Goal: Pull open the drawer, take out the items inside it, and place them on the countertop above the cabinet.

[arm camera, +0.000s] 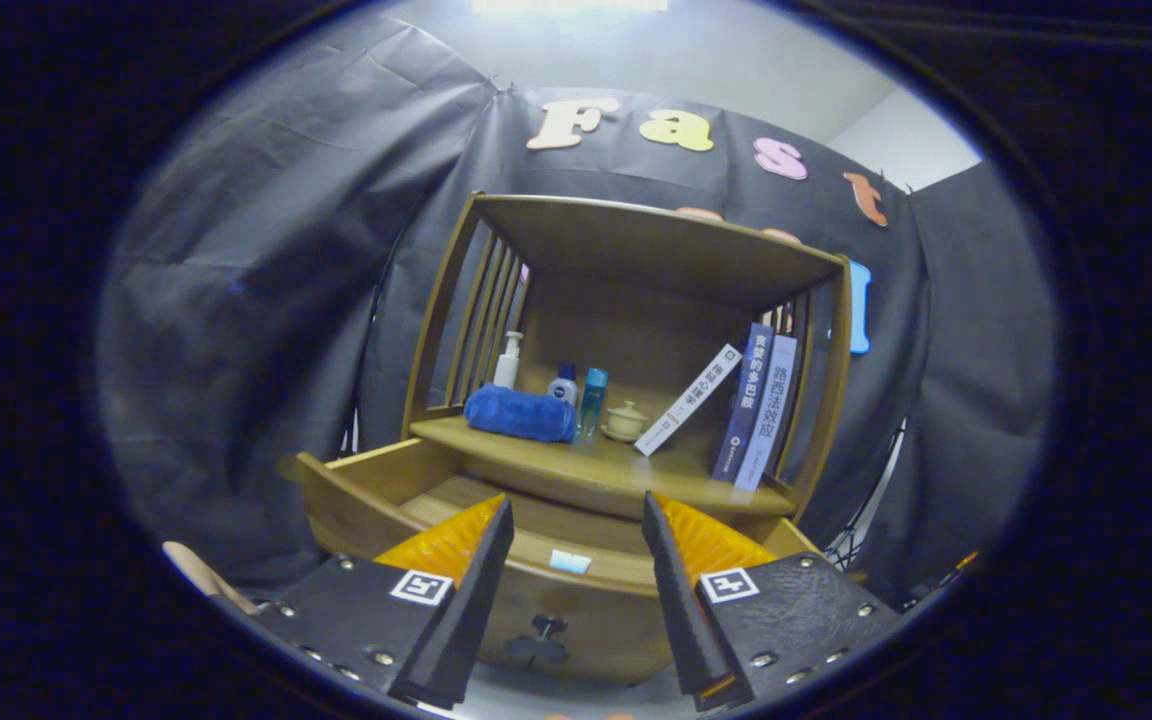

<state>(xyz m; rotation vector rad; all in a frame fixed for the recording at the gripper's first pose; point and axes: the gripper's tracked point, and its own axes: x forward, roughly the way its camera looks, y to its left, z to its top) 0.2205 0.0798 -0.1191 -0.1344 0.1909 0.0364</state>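
- The claw (576, 560) is spread wide and holds nothing; it hangs in front of the cabinet, above the drawer front.
- Between its fingers I see the drawer (406, 490), already pulled out, with a small dark knob (543, 630) on its front panel.
- A small pale item (570, 561) lies inside the drawer near the front edge, just ahead of the fingers. What it is, I cannot tell.
- I think the step now is to take this item. It is better to go down straight, keep the fingers wide, and close only when the item is between them.
- Above is the bench (616, 470) with a blue towel (519, 412), bottles (581, 395), a small lidded cup (625, 420) and books (751, 405); the free place is near its front edge.
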